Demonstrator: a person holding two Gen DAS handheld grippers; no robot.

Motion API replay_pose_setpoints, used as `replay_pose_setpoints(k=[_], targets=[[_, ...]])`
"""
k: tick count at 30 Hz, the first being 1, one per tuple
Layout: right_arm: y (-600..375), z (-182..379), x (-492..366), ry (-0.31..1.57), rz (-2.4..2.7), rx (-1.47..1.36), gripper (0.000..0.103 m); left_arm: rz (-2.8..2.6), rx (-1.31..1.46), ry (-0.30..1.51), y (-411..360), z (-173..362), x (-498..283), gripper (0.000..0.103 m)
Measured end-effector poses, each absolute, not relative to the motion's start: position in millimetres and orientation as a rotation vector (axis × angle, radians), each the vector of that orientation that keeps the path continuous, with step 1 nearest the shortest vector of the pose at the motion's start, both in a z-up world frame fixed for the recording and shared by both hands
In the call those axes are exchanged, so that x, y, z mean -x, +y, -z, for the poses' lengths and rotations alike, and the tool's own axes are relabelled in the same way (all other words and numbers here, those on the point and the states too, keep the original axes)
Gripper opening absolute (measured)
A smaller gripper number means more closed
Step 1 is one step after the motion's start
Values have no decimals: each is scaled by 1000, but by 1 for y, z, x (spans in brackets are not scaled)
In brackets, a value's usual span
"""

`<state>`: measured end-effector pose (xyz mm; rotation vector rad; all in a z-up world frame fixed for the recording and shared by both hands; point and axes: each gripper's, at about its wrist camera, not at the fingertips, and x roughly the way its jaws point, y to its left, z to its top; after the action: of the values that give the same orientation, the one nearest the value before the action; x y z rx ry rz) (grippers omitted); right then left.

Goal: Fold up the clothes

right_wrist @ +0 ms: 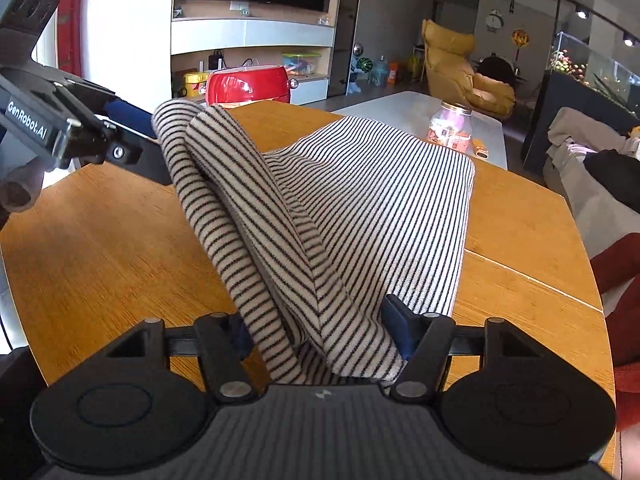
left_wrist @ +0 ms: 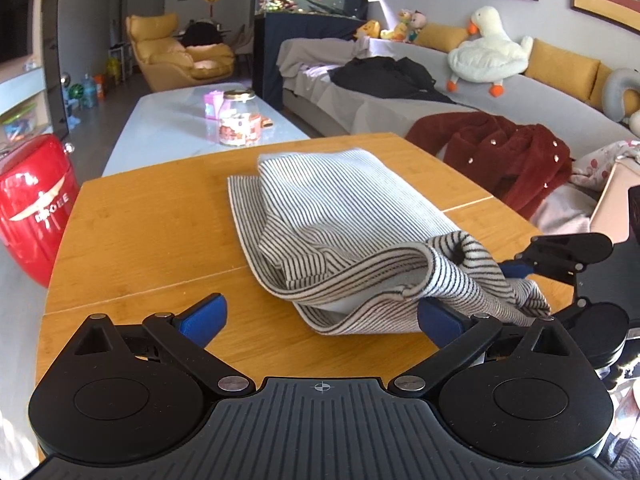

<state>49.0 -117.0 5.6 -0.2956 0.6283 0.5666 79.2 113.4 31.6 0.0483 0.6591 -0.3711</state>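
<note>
My right tongs clamp the bunched near edge of the striped garment, which lies partly folded on the wooden worktop; my left tongs stand apart, holding nothing. Risk: a one-sided grip lets the loose folds sag or slip, dragging the folded stack askew.

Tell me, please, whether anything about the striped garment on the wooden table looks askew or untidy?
Yes. The striped garment is folded flat at its far end, but its near corner is bunched and lifted off the wooden table, rising between the fingers of the right hand-held gripper. The fold is uneven there, with loose layers gaping.
</note>
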Motion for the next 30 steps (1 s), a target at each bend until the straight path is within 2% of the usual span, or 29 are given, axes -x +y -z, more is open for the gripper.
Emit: replay_pose_setpoints(k=[3,6,12,18,23,27,30], targets=[[-120,-9,-40,637,-572,318,49,374,-32,656,114,-33,-83,103],[-127,-12,-26,652,-582,342,45,406,-15,650,111,-33,-83,103],[-134,-16,0,660,-574,414,40,435,-72,580,103,-50,-61,103],[-112,-14,16,586,-570,646,38,434,-11,534,106,-64,-71,103],[-83,-3,23,444,-581,834,38,440,-62,620,82,-34,-117,103],[-81,-9,20,451,-613,816,28,417,-71,674,77,-14,-142,103],[-93,-34,20,502,-647,738,26,408,-78,691,80,-6,-149,103]])
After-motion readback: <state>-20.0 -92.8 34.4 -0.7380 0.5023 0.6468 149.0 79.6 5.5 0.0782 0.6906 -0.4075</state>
